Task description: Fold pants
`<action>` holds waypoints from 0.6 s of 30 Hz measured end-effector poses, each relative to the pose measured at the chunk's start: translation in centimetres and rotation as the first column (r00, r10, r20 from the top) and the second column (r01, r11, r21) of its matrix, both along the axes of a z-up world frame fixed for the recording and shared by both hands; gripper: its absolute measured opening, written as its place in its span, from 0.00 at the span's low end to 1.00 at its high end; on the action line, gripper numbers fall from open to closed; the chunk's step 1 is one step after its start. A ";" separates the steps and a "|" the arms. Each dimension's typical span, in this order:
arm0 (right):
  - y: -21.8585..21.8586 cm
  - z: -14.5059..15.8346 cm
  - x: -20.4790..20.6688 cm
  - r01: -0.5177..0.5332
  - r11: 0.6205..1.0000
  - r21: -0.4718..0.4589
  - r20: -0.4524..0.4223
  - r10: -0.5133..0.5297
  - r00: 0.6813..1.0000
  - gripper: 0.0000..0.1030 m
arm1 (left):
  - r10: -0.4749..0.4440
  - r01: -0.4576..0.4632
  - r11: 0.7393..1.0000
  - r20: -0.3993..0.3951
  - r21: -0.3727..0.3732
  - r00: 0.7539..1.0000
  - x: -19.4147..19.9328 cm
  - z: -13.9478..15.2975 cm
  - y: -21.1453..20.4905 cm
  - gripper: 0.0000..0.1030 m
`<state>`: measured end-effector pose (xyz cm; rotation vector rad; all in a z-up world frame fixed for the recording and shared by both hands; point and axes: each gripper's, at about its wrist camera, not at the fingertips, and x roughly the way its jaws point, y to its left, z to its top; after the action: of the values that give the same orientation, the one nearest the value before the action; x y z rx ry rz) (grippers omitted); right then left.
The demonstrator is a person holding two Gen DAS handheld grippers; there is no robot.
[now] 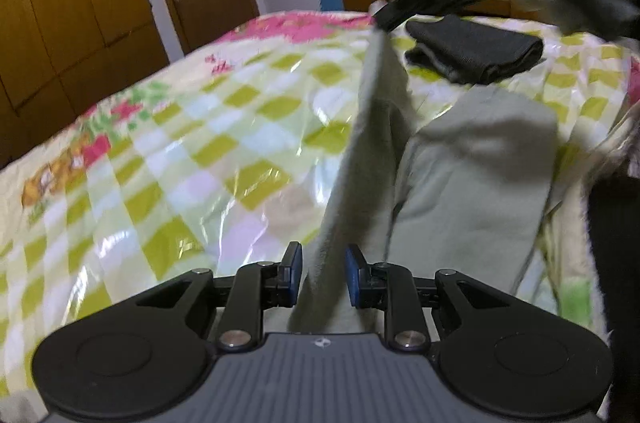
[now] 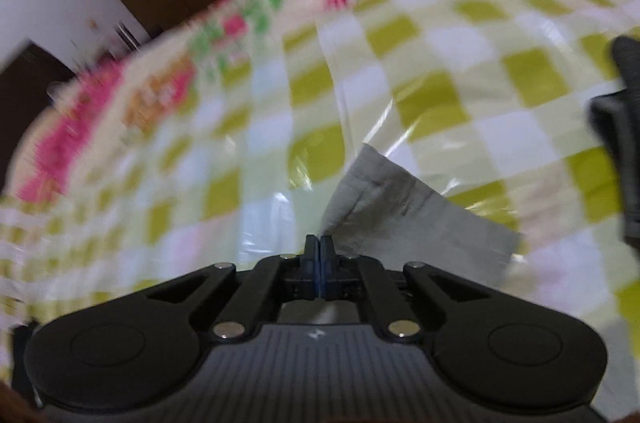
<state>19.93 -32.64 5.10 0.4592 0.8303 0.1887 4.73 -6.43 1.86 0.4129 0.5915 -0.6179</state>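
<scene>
In the left wrist view, the left gripper [image 1: 323,275] is being held with its blue pads parted, and a taut strip of the pale pants [image 1: 472,179] is passing between them. Whether the pads are actually pinching the cloth cannot be told; a gap is being shown on both sides of the strip. The long axis of the strip is running from the gripper toward one o'clock, up to the right gripper [image 1: 386,17], which is blurred and is being seen at the far end with the cloth hanging from it. The rest of the pants is lying on the checked bedspread [image 1: 160,151] toward two o'clock, and a folded dark garment [image 1: 476,53] is resting beyond it.

In the right wrist view, the right gripper [image 2: 319,255] is being kept with its fingers pressed together on a corner of the pants [image 2: 404,211], the free flap spreading toward two o'clock over the bedspread [image 2: 280,103].

The coming fold is judged to depend on this stretched line: the cloth is being held lengthwise between the two grippers, with the left one nearer the bulk of the pants.
</scene>
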 end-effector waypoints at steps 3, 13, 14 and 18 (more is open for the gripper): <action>-2.7 3.2 -5.7 0.029 0.996 0.084 0.089 -0.037 0.995 0.01 | -0.034 0.034 0.999 0.008 -0.003 0.999 -1.1 0.7 -1.1 0.37; -10.0 -3.2 -17.4 0.242 0.947 0.212 -0.072 -0.232 0.970 0.04 | -0.174 0.184 0.975 -0.081 0.126 0.981 -3.7 -1.5 -6.4 0.37; -10.4 -4.2 -17.6 0.254 0.938 0.234 -0.082 -0.242 0.967 0.04 | -0.174 0.184 0.974 -0.081 0.132 0.981 -3.7 -1.5 -6.7 0.37; -11.5 -6.2 -17.0 0.254 0.898 0.358 -0.076 -0.243 0.967 0.10 | -0.166 0.176 0.976 -0.086 0.130 0.982 -3.4 -1.2 -7.3 0.37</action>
<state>2.97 -44.13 -1.06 0.9169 0.7577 0.0984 1.38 -13.76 0.66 0.5762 0.6765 -0.7627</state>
